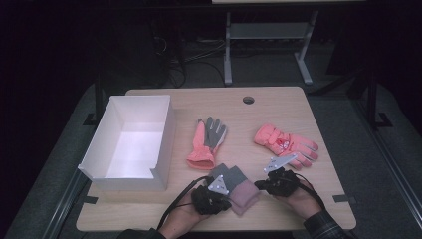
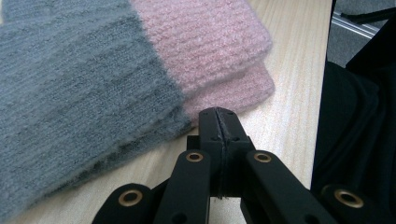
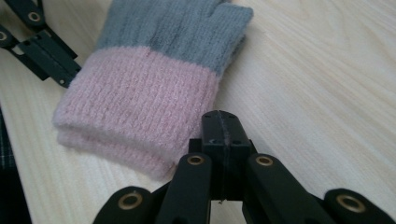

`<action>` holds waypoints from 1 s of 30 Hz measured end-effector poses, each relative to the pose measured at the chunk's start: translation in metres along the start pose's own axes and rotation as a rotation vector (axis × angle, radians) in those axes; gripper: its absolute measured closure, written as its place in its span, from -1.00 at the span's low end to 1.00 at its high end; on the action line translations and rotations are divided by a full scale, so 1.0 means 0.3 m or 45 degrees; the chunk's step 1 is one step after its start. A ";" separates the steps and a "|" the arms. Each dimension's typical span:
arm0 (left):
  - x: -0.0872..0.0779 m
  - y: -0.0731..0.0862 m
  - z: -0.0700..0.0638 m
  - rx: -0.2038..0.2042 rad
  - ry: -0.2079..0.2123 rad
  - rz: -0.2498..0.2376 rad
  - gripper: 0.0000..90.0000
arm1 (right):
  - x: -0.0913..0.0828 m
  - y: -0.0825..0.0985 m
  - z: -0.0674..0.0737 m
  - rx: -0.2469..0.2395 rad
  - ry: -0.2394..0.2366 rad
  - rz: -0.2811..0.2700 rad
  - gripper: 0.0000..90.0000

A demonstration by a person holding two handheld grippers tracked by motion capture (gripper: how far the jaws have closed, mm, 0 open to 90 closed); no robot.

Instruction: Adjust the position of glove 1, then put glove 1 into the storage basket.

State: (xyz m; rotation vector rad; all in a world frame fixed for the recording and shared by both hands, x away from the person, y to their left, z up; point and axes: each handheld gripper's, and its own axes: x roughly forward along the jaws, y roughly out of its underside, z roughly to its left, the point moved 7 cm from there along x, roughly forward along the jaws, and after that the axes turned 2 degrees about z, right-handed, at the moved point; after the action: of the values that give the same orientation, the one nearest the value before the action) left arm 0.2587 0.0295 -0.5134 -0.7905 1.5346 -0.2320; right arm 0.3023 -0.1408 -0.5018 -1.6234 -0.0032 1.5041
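A light wooden table (image 1: 278, 107) carries a white open box (image 1: 130, 143) toward 9 o'clock, its long side running from near to far. Just beside the box's right wall, near the table's middle, lies a glove with a grey palm and a coral cuff (image 1: 207, 141), fingers pointing to 12 o'clock and cuff to 6 o'clock. Toward 3 o'clock lies a coral padded glove (image 1: 286, 143), its fingers pointing down and to the right. At 6 o'clock, near the front edge, rests a knitted glove, grey at the finger end and pink at the cuff (image 1: 238, 190), and it sits between the person's two hands. The left tongs (image 1: 214, 191) are at the knitted glove's left side, with the grey three-cornered plate on top; in the left gripper view the left tongs (image 2: 218, 115) are clenched tight with nothing between them, their tip just beside the edge where grey knit meets pink cuff (image 2: 140, 60). The right tongs (image 1: 263, 184) are at the glove's right side, near the fingers of the coral padded glove. In the right gripper view the right tongs (image 3: 222, 117) are likewise clenched on nothing, the tip close by the pink cuff of the knitted glove (image 3: 154, 74), which looks doubled in two layers. A round hole (image 1: 248, 100) marks the table's far edge at 12 o'clock.
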 end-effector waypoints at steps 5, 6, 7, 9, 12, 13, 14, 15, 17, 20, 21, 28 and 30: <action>0.000 0.000 0.000 -0.001 -0.002 -0.003 0.99 | -0.002 0.001 0.021 -0.029 -0.029 0.004 1.00; 0.001 -0.001 -0.002 -0.010 -0.002 -0.011 0.99 | -0.006 0.000 0.030 -0.039 -0.038 0.008 1.00; 0.001 0.000 -0.002 -0.010 -0.003 -0.011 0.99 | -0.008 -0.002 0.039 -0.045 -0.047 0.002 1.00; -0.001 0.001 -0.002 -0.013 -0.003 -0.011 0.99 | -0.010 -0.003 0.051 -0.045 -0.058 0.009 1.00; -0.016 0.011 0.005 -0.022 -0.001 -0.002 0.99 | -0.010 0.002 0.038 -0.037 -0.046 0.005 1.00; -0.029 0.018 0.008 -0.040 0.001 -0.009 0.99 | -0.012 0.003 0.031 -0.029 -0.042 0.004 1.00; -0.039 0.024 0.016 -0.034 -0.008 -0.007 0.99 | -0.014 0.006 0.019 -0.020 -0.034 0.000 1.00; -0.055 0.032 0.026 -0.058 -0.024 -0.020 0.99 | -0.016 0.009 0.011 -0.017 -0.029 0.004 1.00; -0.081 0.044 0.046 -0.099 -0.044 -0.037 0.99 | -0.016 0.014 -0.002 -0.007 -0.023 0.007 1.00; -0.124 0.064 0.103 -0.141 -0.107 -0.039 0.99 | -0.012 0.012 -0.016 -0.004 -0.016 -0.010 1.00; -0.124 0.064 0.103 -0.141 -0.107 -0.039 0.99 | -0.009 0.012 -0.022 -0.001 -0.010 -0.004 1.00; -0.120 0.047 0.175 -0.206 -0.184 -0.034 0.99 | 0.020 0.006 -0.015 -0.018 -0.045 0.010 1.00; -0.100 0.043 0.179 -0.206 -0.180 -0.017 0.99 | 0.026 0.010 -0.008 -0.034 -0.049 0.022 1.00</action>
State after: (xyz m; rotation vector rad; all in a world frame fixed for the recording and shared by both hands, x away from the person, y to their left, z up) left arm 0.3028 0.0737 -0.5052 -0.9250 1.4271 -0.0602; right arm 0.3047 -0.1397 -0.5102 -1.6189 -0.0306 1.5547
